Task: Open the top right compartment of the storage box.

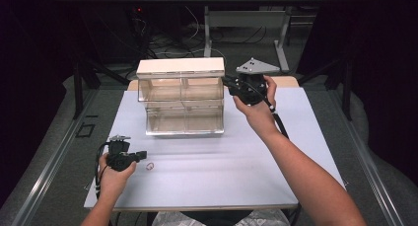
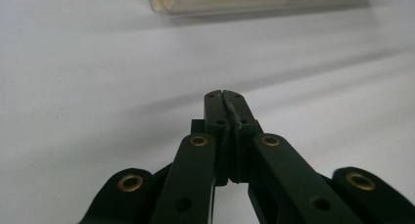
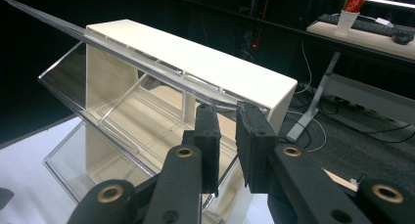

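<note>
Now I am holding the left gripper (image 1: 140, 155) low over the white table (image 1: 207, 176), its jaws pressed together on nothing, with a small ring-like thing (image 1: 150, 166), too small to name, lying just beside its tip. Farther right, I am keeping the right gripper (image 1: 227, 81) at the upper right corner of the clear bin rack (image 1: 180, 97), jaws slightly parted around the edge of its raised clear lid (image 3: 147, 62).

Left gripper (image 2: 226, 94) closed (jaws touching); right gripper (image 3: 227, 117) slightly parted.
</note>
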A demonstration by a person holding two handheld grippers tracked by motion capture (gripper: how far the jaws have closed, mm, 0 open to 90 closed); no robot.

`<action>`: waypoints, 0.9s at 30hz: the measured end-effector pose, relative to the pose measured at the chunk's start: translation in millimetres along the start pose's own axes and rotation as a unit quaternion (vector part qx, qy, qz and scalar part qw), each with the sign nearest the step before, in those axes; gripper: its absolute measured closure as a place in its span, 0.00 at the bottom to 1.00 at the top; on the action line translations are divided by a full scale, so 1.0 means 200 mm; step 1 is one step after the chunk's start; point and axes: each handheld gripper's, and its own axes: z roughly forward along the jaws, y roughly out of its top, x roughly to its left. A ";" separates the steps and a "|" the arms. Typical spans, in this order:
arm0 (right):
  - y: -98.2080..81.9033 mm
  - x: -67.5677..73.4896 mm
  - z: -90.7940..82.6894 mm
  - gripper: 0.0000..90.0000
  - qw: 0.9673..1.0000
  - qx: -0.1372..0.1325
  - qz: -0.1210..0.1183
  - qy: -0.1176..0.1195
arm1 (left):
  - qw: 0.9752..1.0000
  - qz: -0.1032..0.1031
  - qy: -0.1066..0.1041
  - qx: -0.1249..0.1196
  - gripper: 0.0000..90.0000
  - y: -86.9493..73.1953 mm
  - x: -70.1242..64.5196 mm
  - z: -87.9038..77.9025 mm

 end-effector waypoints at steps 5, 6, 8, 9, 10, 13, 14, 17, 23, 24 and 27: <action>0.00 0.00 0.00 0.89 1.000 0.001 0.000 0.000 | 1.000 0.013 -0.005 0.020 0.92 -0.01 -0.02 0.02; 0.00 0.00 0.00 0.89 1.000 0.001 0.000 0.000 | 1.000 0.013 -0.004 0.024 0.92 -0.01 -0.03 0.02; 0.00 0.00 0.00 0.89 1.000 0.001 0.000 0.001 | 0.999 0.014 0.003 0.031 0.90 -0.02 -0.04 0.03; 0.00 0.00 0.00 0.89 1.000 0.001 0.000 0.001 | 1.000 0.013 0.005 0.027 0.89 -0.02 -0.04 0.05; 0.00 0.00 0.00 0.89 1.000 0.001 0.000 0.001 | 0.999 0.014 0.000 0.036 0.89 -0.02 -0.04 0.05; 0.00 0.00 0.00 0.89 1.000 0.001 -0.002 0.001 | 0.999 0.013 0.003 0.043 0.88 -0.02 -0.04 0.06; 0.01 0.00 0.00 0.89 1.000 0.002 -0.002 0.002 | 0.999 0.013 0.002 0.051 0.87 -0.02 -0.04 0.06; 0.01 0.00 0.00 0.89 1.000 0.000 0.000 0.001 | 0.999 0.008 0.005 0.053 0.87 -0.03 -0.05 0.07; 0.01 0.00 -0.01 0.89 1.000 0.000 0.000 0.002 | 0.998 0.021 0.009 0.064 0.83 -0.03 -0.06 0.11; 0.01 0.00 -0.01 0.89 1.000 0.000 0.000 0.002 | 0.997 0.025 0.009 0.066 0.83 -0.04 -0.06 0.12; 0.01 0.00 -0.01 0.89 1.000 -0.001 0.000 0.001 | 0.997 0.025 0.010 0.066 0.83 -0.04 -0.06 0.12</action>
